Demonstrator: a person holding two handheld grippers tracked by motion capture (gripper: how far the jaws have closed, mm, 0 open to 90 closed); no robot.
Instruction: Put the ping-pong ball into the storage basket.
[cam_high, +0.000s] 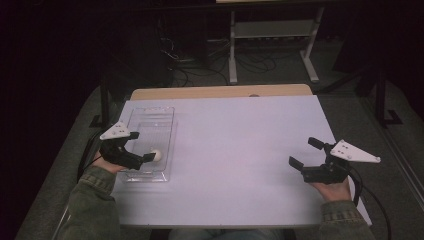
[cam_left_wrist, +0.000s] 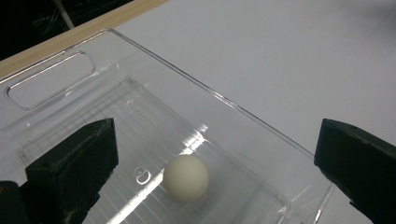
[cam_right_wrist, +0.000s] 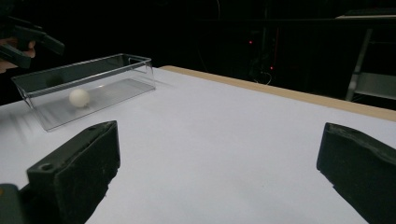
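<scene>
A: What is seen beyond the table (cam_high: 240, 150)?

B: A white metal rack (cam_high: 272, 37) is set on the grey floor (cam_high: 345, 107) at the far side, with dark cables (cam_high: 190, 62) strewn left of it.

A: How is the room lit?

B: The table's white top is lit; the far surroundings are left in darkness.

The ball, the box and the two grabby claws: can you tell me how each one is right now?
White ball: lying loose on the floor of the clear box, nothing gripping it.
Clear box: upright on the table, open at the top, holding the ball.
Left gripper: open, over the box near the ball.
Right gripper: open, holding nothing, above the white table.
</scene>
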